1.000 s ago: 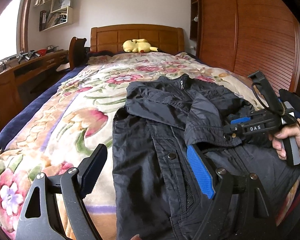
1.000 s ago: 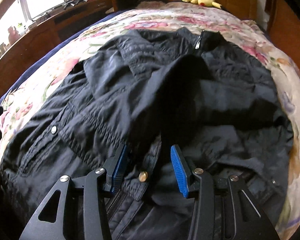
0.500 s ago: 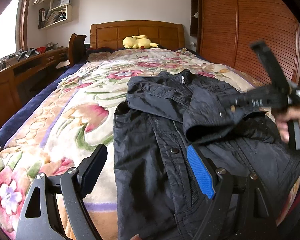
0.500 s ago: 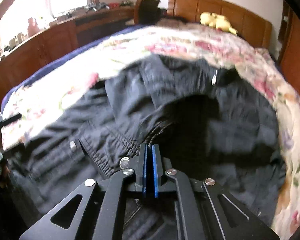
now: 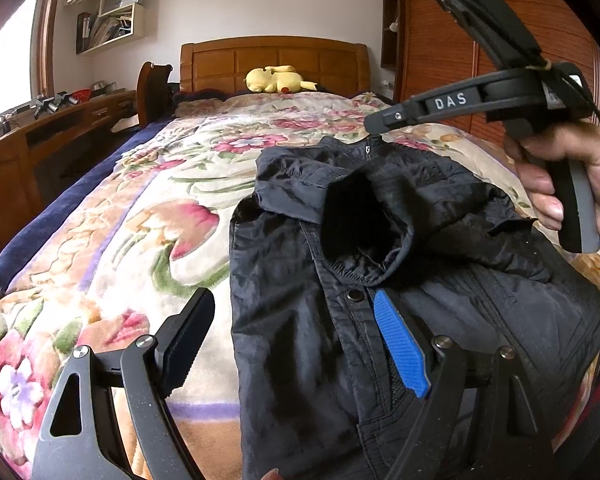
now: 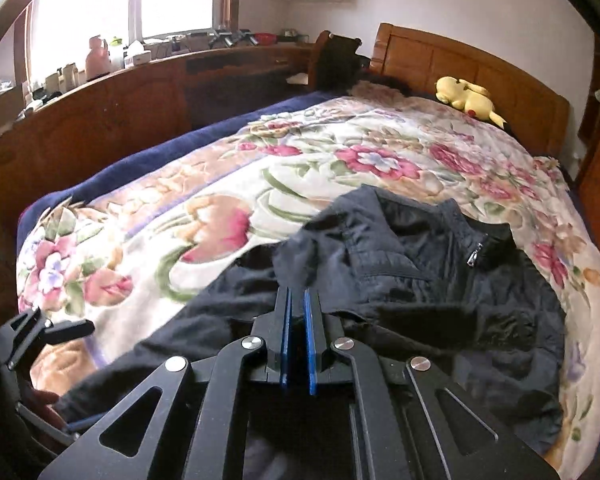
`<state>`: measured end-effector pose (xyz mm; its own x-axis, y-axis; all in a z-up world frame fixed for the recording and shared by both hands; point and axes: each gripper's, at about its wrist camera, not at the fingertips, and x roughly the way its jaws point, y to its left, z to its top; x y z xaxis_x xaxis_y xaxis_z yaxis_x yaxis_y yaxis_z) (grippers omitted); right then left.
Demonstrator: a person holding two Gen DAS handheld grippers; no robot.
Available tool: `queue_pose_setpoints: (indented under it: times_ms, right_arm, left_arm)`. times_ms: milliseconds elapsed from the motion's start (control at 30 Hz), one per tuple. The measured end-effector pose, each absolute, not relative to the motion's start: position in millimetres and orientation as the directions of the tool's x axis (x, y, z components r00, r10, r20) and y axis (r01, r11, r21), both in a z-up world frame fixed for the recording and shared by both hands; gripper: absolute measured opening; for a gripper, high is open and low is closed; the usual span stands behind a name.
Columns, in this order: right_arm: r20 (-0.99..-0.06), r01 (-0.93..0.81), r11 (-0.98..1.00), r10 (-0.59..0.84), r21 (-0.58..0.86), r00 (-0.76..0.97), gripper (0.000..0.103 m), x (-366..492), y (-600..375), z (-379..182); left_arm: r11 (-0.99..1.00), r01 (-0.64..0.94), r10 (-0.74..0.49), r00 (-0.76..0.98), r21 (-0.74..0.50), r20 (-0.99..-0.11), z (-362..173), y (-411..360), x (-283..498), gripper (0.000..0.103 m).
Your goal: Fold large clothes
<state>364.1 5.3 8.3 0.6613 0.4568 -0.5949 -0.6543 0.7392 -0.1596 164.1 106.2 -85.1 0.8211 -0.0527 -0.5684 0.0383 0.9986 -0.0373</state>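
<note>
A black jacket lies on the floral bedspread, collar toward the headboard. My left gripper is open and low over the jacket's lower left edge, empty. My right gripper is shut on a fold of the jacket's sleeve cuff and holds it lifted above the jacket's front. It also shows in the left wrist view, held by a hand at the upper right. The gripped fabric is mostly hidden behind the closed pads.
A yellow plush toy lies by the wooden headboard. A long wooden desk with bottles runs along the bed's left side under the window. A wooden wardrobe stands on the right.
My right gripper closed on the sleeve cuff and rose up and back with it, lifting the sleeve off the jacket. My left gripper stayed open and almost still.
</note>
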Motion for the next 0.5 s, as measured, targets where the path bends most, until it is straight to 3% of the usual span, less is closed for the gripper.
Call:
queue_pose_setpoints:
  times_ms: [267, 500]
  right_arm:
    - [-0.601, -0.605, 0.783, 0.416, -0.144, 0.682, 0.018, 370.9, -29.7, -0.6]
    - [-0.652, -0.491, 0.857, 0.286, -0.153, 0.702, 0.018, 380.2, -111.7, -42.0]
  left_arm:
    - [0.998, 0.045, -0.058, 0.818, -0.036, -0.572, -85.1, 105.8, 165.9, 0.083]
    - [0.999, 0.046, -0.053, 0.817, -0.027, -0.575, -85.6, 102.3, 166.1, 0.083]
